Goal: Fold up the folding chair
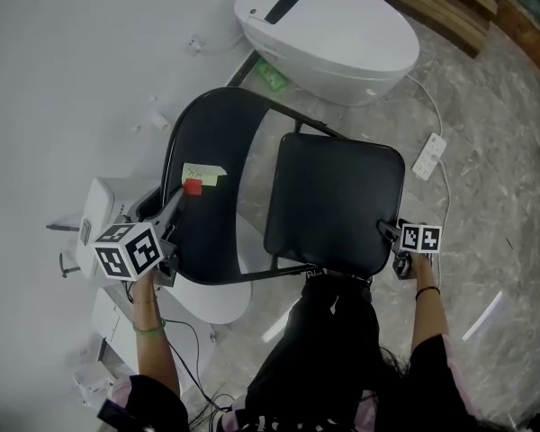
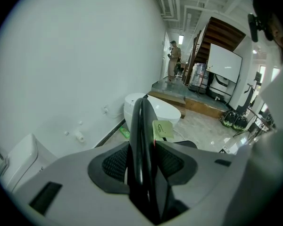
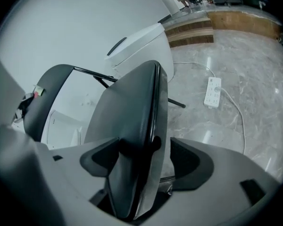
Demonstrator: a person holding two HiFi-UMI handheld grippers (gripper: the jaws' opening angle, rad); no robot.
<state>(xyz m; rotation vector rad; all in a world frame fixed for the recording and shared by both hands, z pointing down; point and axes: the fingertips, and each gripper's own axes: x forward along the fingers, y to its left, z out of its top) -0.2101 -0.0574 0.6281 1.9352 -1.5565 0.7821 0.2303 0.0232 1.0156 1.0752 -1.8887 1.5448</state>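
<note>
Nearest me, my own dark clothing (image 1: 333, 358) fills the bottom edge, and the folding chair (image 1: 288, 196) stands on the floor right in front of it. At the left, my left claw (image 1: 178, 201) pinches the near rim of the black backrest (image 1: 211, 133). Both pads press on the rim's two faces, just beside a yellow-green note (image 1: 203, 173) stuck to it. In the centre the black seat (image 1: 335, 201) sits beside the backrest, and a thin black frame (image 1: 297, 126) joins the two. At the right, my right claw (image 1: 390, 231) is spread wide around the seat's near right corner. The seat's edge stands between the jaws with a clear gap at one pad, so I am not gripping it.

I judge the fold to be at an early stage: both claws are in place, yet seat and backrest are splayed apart, not lying flat together. What is left is to take hold of the seat, swing it against the backrest and close the frame.

Underfoot, the marbled grey floor (image 1: 504, 205) is glossy and may let chair feet slide. A white wall (image 1: 63, 70) runs along the left, with a white box unit (image 1: 103, 207) near my left claw. Far off stands a white toilet (image 1: 328, 30) with wooden steps (image 1: 450, 12) beyond it. To the right, a white power strip (image 1: 428, 155) lies on the floor with its cable.
</note>
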